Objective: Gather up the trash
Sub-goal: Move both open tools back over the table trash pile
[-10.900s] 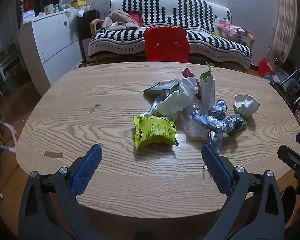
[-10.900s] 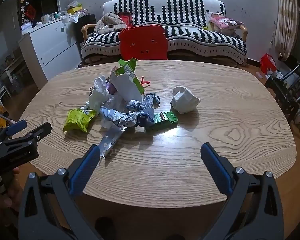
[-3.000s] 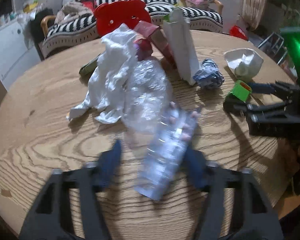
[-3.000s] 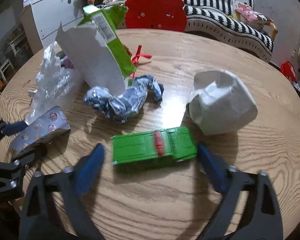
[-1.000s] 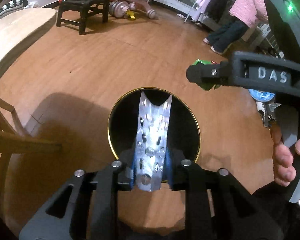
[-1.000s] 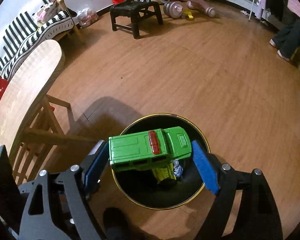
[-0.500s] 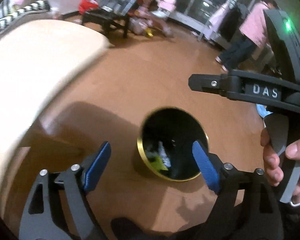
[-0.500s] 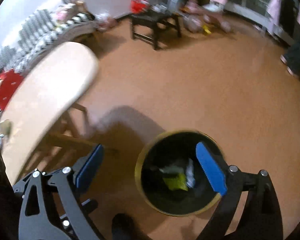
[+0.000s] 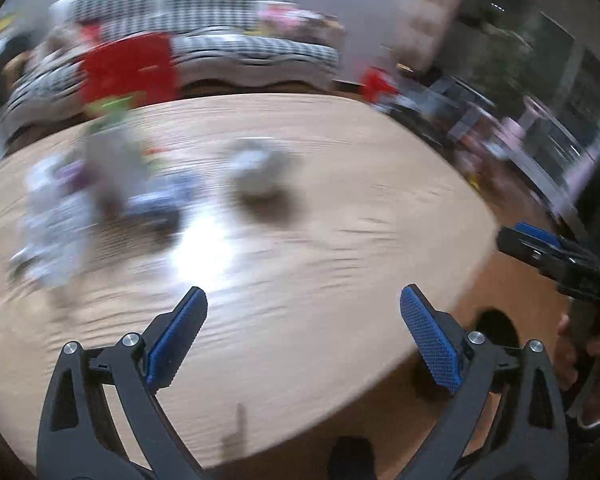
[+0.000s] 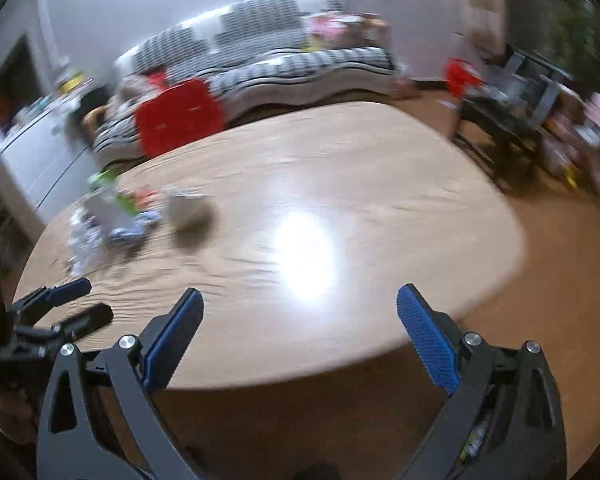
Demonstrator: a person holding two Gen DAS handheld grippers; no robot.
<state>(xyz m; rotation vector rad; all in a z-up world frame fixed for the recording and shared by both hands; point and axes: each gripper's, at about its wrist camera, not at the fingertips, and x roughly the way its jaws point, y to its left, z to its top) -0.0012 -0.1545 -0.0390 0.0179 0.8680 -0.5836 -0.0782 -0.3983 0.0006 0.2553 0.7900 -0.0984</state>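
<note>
Both views are motion-blurred. My left gripper (image 9: 302, 306) is open and empty over the near part of the wooden table (image 9: 340, 240). A crumpled white paper ball (image 9: 258, 170) lies mid-table, with a blue crumpled wrapper (image 9: 160, 200), a white carton with green top (image 9: 108, 152) and clear plastic (image 9: 56, 224) to its left. My right gripper (image 10: 300, 304) is open and empty above the table's near edge (image 10: 340, 364). The same trash pile (image 10: 112, 216) and paper ball (image 10: 184, 208) lie far left in the right wrist view.
A red chair (image 9: 128, 66) and a striped sofa (image 9: 236, 56) stand behind the table. A white cabinet (image 10: 40, 160) is at the left, a dark stool (image 10: 500, 128) at the right. The other gripper shows at the edges (image 9: 552, 256) (image 10: 56, 312).
Both grippers have swung up from the black bin on the floor back toward the table. Both are empty; the blister pack and green toy car went into the bin earlier.
</note>
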